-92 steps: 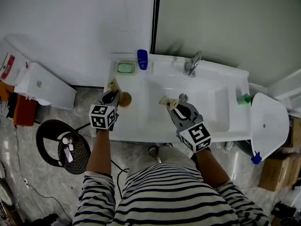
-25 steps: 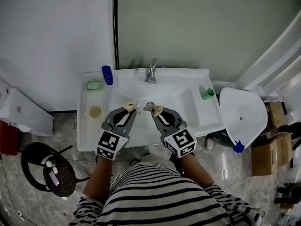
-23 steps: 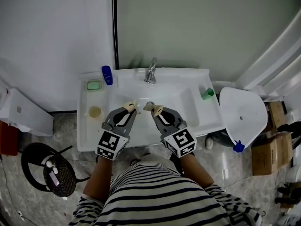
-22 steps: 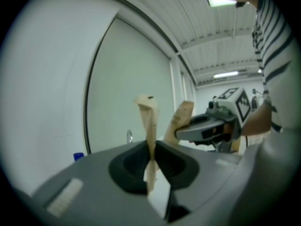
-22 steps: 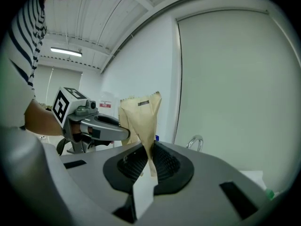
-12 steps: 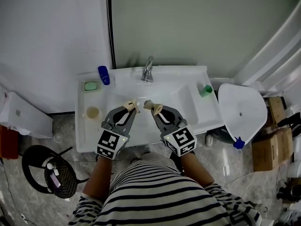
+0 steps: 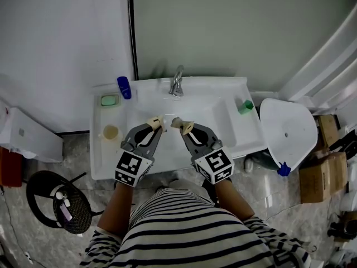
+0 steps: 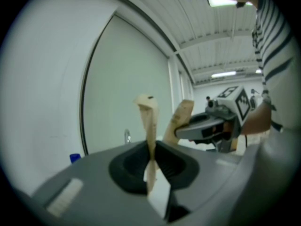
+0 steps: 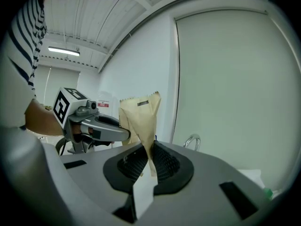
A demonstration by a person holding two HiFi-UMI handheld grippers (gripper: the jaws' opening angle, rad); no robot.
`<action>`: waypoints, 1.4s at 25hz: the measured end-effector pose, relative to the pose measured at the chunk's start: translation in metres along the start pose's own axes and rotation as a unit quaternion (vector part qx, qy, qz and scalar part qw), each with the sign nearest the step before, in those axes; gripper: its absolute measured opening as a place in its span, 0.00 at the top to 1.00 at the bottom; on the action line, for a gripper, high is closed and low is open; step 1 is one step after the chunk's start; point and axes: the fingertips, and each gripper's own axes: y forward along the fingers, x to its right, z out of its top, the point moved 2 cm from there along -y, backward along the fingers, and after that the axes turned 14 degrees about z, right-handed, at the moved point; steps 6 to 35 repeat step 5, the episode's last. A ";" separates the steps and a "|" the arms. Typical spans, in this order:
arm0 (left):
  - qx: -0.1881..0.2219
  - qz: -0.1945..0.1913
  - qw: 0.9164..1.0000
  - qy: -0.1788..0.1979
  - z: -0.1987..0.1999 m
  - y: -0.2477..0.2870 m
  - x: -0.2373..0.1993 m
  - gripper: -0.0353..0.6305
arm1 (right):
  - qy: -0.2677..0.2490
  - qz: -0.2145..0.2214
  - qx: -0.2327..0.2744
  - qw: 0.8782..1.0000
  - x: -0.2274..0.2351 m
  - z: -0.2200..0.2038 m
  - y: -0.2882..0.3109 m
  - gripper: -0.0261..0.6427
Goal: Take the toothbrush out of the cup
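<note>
With jaws pressed together on nothing, the left gripper (image 7: 155,121) and right gripper (image 7: 181,125) are hovering over the sink (image 7: 215,83), right of the cup (image 7: 111,132), no toothbrush showing.

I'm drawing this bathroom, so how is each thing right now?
left hand-held gripper: shut, empty.
right hand-held gripper: shut, empty.
faucet: no water seen running.
blue container: upright on the back ledge of the sink.

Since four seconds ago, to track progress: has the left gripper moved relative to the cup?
Yes. The left gripper has moved right, from beside the cup to over the basin.
</note>
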 end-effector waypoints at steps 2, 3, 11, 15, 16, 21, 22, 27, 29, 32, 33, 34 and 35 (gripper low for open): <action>-0.001 -0.001 1.000 0.000 -0.001 0.000 -0.001 0.88 | -0.001 0.001 -0.001 1.000 0.000 0.000 0.002 0.91; 0.000 -0.001 1.000 0.000 -0.001 0.000 -0.001 0.88 | -0.001 0.001 -0.002 1.000 -0.001 0.000 0.002 0.91; 0.000 -0.002 1.000 0.000 0.000 -0.001 -0.001 0.88 | -0.002 0.000 -0.002 1.000 -0.001 0.001 0.003 0.91; 0.000 -0.002 1.000 0.000 0.000 -0.001 -0.001 0.88 | -0.002 0.000 -0.002 1.000 -0.001 0.001 0.003 0.91; 0.000 -0.002 1.000 0.000 0.000 -0.001 -0.001 0.88 | -0.002 0.000 -0.002 1.000 -0.001 0.001 0.003 0.91; 0.000 -0.002 1.000 0.000 0.000 -0.001 -0.001 0.88 | -0.002 0.000 -0.002 1.000 -0.001 0.001 0.003 0.91; 0.000 -0.002 1.000 0.000 0.000 -0.001 -0.001 0.88 | -0.002 0.000 -0.002 1.000 -0.001 0.001 0.003 0.91; 0.000 -0.002 1.000 0.000 0.000 -0.001 -0.001 0.88 | -0.002 0.000 -0.002 1.000 -0.001 0.001 0.003 0.91; 0.000 -0.002 1.000 0.000 0.000 -0.001 -0.001 0.88 | -0.002 0.000 -0.002 1.000 -0.001 0.001 0.003 0.91; 0.000 -0.002 1.000 0.000 0.000 -0.001 -0.001 0.88 | -0.002 0.000 -0.002 1.000 -0.001 0.001 0.003 0.91; 0.000 -0.002 1.000 0.000 0.000 -0.001 -0.001 0.88 | -0.002 0.000 -0.002 1.000 -0.001 0.001 0.003 0.91; 0.000 -0.002 1.000 0.000 0.000 -0.001 -0.001 0.88 | -0.002 0.000 -0.002 1.000 -0.001 0.001 0.003 0.91; 0.000 -0.002 1.000 0.000 0.000 -0.001 -0.001 0.88 | -0.002 0.000 -0.002 1.000 -0.001 0.001 0.003 0.91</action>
